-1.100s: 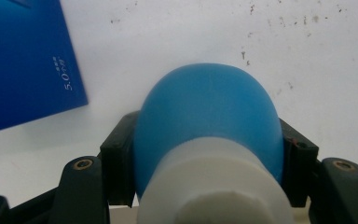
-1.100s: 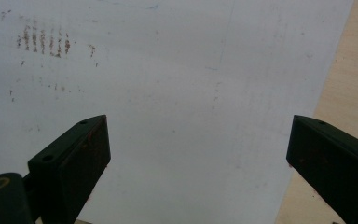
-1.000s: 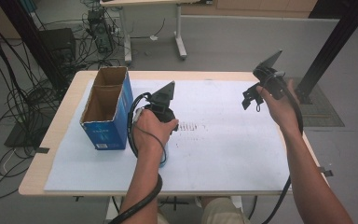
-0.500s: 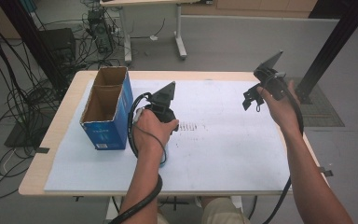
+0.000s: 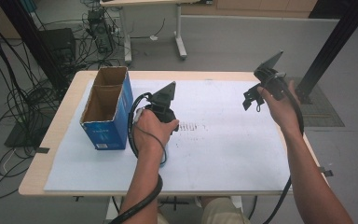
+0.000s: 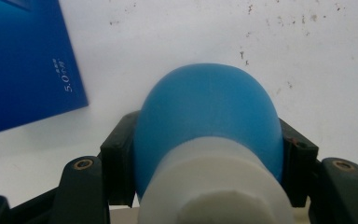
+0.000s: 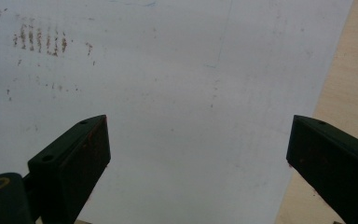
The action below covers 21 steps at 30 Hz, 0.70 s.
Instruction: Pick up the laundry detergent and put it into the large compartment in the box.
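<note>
Your table (image 5: 51,140) spans the middle of the high view, with the open blue carton (image 5: 106,111) at centre left. Your left gripper (image 6: 205,154), just right of it, is clamped on a blue-and-white rubber bulb (image 6: 207,121): probably light, soft, squashy. Hold the blue belly gently. Your right gripper (image 7: 196,154), upper right, stands wide and empty.

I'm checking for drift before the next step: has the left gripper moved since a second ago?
No. The left gripper keeps its place beside the blue box, shut on the blue bulb.
</note>
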Motion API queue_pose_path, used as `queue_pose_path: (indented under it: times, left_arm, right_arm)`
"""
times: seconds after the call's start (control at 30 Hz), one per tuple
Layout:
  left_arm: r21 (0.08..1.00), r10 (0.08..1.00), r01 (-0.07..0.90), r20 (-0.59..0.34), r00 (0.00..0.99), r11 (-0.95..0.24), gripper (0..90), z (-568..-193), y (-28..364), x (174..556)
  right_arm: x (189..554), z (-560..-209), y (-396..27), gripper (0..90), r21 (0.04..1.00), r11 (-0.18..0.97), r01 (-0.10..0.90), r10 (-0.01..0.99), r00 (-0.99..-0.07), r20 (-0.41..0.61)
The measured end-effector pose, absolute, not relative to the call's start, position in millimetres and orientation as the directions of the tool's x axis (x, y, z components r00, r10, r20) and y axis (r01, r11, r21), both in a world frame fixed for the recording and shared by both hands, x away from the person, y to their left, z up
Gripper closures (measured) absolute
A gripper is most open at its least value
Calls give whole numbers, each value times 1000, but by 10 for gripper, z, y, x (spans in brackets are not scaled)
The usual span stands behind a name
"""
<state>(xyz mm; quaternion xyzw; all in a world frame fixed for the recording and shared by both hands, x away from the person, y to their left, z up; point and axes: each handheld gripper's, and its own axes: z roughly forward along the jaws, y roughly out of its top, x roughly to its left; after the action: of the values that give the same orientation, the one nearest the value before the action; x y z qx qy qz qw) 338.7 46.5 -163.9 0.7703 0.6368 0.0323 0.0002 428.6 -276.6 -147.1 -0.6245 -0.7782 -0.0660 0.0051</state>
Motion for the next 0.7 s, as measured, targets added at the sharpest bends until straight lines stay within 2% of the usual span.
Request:
queue_pose_path:
  times: [0.47, 0.7]
  left_arm:
    - [48, 980, 980, 54, 193, -195, 379, -1629, 447, 3358]
    - [49, 977, 976, 55, 208, -211, 379, -1512, 453, 3363]
  right_arm:
    - [4281, -1493, -2753, 58, 94, 216, 972, 971, -224, 84]
    - [4274, -1512, -2745, 58, 90, 220, 971, 970, -228, 82]
